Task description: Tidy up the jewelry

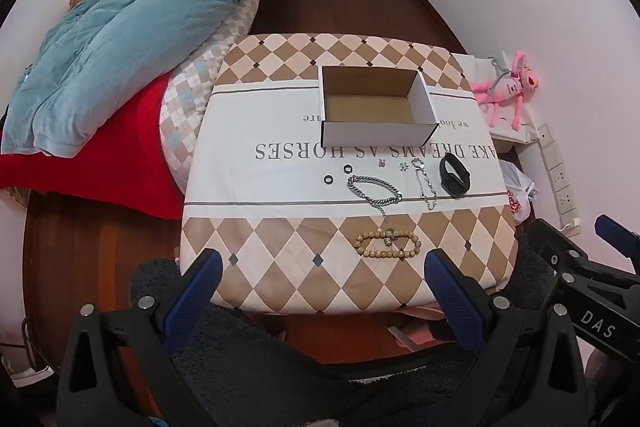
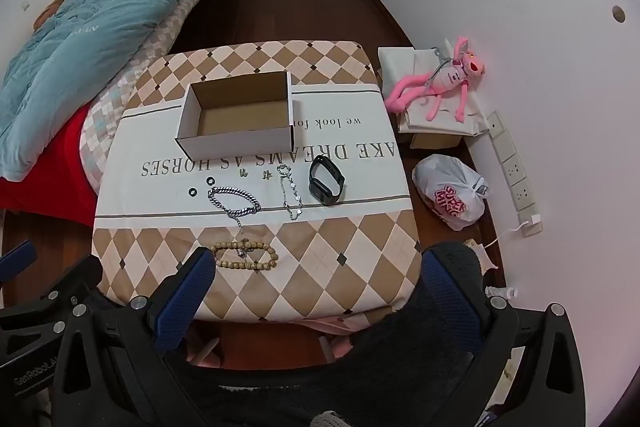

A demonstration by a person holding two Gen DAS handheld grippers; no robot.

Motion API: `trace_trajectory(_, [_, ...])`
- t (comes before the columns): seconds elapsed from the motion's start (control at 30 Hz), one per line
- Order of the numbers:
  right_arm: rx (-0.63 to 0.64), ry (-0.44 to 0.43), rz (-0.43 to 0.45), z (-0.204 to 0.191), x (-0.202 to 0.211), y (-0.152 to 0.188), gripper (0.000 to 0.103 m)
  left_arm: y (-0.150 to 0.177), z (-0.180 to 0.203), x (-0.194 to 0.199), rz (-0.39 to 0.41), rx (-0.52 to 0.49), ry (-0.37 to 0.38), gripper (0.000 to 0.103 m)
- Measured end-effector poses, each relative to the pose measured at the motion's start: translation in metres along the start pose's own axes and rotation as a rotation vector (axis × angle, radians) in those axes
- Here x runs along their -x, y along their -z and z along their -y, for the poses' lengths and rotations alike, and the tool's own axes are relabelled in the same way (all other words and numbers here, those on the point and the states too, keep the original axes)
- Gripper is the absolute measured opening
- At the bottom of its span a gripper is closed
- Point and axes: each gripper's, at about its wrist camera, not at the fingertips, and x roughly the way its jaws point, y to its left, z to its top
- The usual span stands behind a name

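An open, empty white cardboard box (image 1: pixel 378 107) (image 2: pixel 238 121) stands on the cloth-covered table (image 1: pixel 280 187) (image 2: pixel 360 195). In front of it lie two black rings (image 1: pixel 329 179) (image 2: pixel 192 192), small earrings (image 1: pixel 404 167) (image 2: pixel 267 174), a thick silver chain bracelet (image 1: pixel 374 189) (image 2: pixel 234 201), a thin silver chain (image 1: pixel 425 183) (image 2: pixel 291 193), a black smart band (image 1: pixel 454 174) (image 2: pixel 327 179) and a wooden bead bracelet (image 1: pixel 388 244) (image 2: pixel 245 255). My left gripper (image 1: pixel 322 291) and right gripper (image 2: pixel 316 291) are open and empty, near the table's front edge.
A bed with a teal quilt (image 1: pixel 132 27) and red blanket (image 1: pixel 100 163) lies to the left. A pink plush toy (image 2: pixel 444 79) on bags, a white plastic bag (image 2: pixel 450 195) and a power strip (image 2: pixel 516 175) are on the right by the wall.
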Motion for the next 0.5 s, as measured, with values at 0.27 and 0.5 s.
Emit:
trace_trajectory(0.27, [-0.010, -0.001, -0.006, 0.0018, -0.0043, -0.0010, 0.103, 0.0001, 0.0005, 0.0000, 0.004, -0.001, 0.003, 0.103])
trace_trajectory(0.5, [-0.006, -0.005, -0.001, 0.0022, -0.0020, -0.0002, 0.103, 0.0000, 0.0003, 0.0001, 0.004, 0.001, 0.005, 0.103])
